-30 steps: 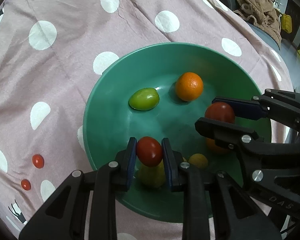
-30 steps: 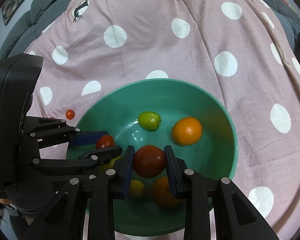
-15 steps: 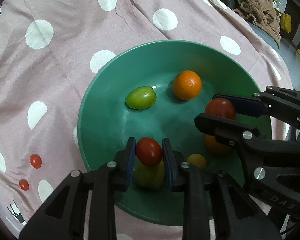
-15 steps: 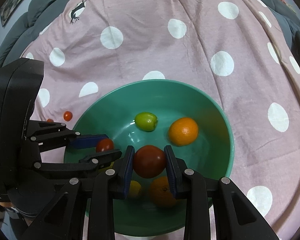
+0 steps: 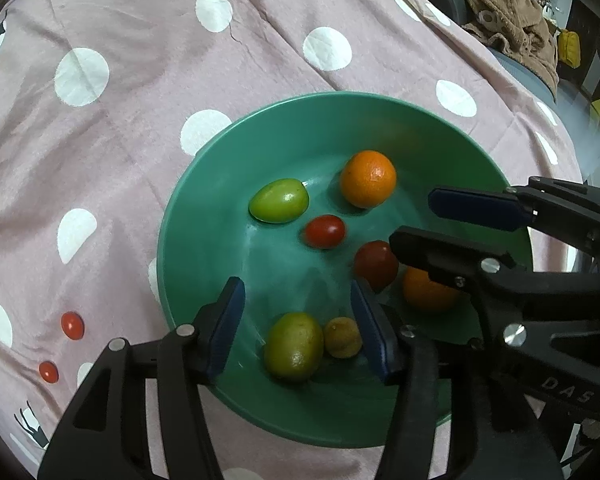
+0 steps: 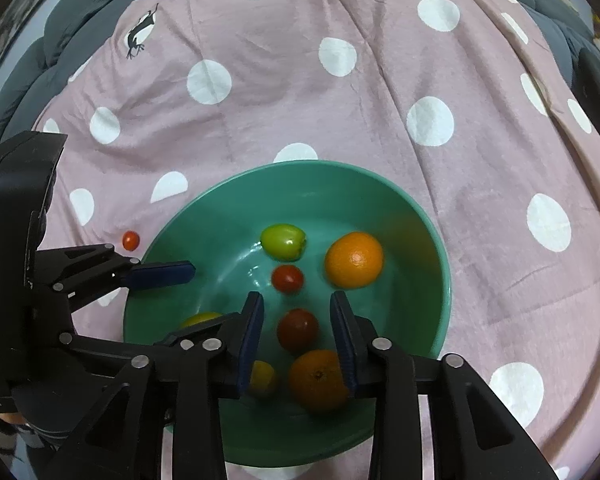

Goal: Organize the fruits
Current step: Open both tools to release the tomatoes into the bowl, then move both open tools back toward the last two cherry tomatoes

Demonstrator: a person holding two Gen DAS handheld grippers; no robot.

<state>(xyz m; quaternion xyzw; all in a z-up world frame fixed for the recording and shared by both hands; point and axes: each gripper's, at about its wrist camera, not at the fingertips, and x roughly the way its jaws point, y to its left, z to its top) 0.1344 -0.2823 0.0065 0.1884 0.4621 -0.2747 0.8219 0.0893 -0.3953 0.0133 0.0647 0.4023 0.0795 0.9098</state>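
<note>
A green bowl (image 5: 204, 216) (image 6: 432, 240) sits on a pink dotted cloth. In it lie an orange (image 5: 368, 178) (image 6: 354, 260), a green fruit (image 5: 279, 200) (image 6: 283, 241), a small red tomato (image 5: 325, 232) (image 6: 287, 279), a darker red tomato (image 5: 374, 264) (image 6: 297, 330), a second orange (image 5: 424, 292) (image 6: 318, 380), a yellow-green fruit (image 5: 294, 346) and a small yellow fruit (image 5: 342, 338) (image 6: 262, 378). My left gripper (image 5: 298, 326) is open and empty over the bowl's near side. My right gripper (image 6: 298, 340) is open, its fingers either side of the darker tomato.
Two small red tomatoes (image 5: 72, 325) (image 5: 48, 372) lie on the cloth left of the bowl; one shows in the right wrist view (image 6: 131, 240). Brown clothing (image 5: 512, 20) is heaped at the far right past the cloth's edge.
Both grippers have opened. The small red tomato left the left gripper and the darker tomato left the right gripper; both now lie in the bowl.
</note>
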